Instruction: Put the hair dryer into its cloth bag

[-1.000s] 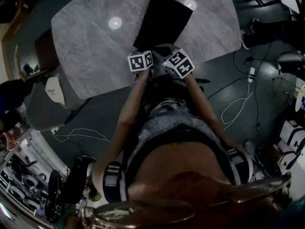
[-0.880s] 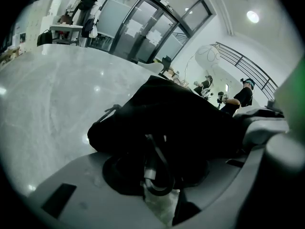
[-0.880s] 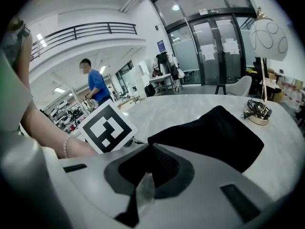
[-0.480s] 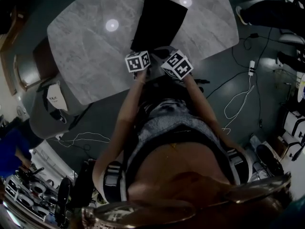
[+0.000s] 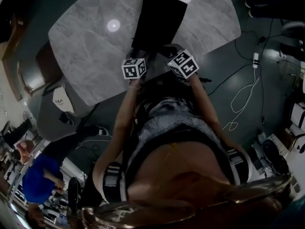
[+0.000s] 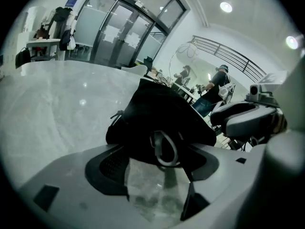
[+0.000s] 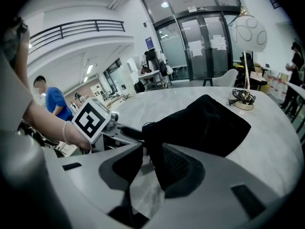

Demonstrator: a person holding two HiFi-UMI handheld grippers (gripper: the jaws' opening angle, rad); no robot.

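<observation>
Left gripper (image 6: 159, 162) has just been opening, with the cloth bag (image 5: 159, 18) edge loose between its jaws. So has our right gripper (image 7: 150, 171). The bag lies upper middle on the worktop (image 5: 86, 42). We see no hair dryer; maybe it's inside. Next we pull back gently.

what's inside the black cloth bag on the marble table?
At the mouth of the black cloth bag, the left gripper view shows a pale grey loop. Everything deeper is covered by the cloth; the hair dryer itself cannot be seen.
</observation>
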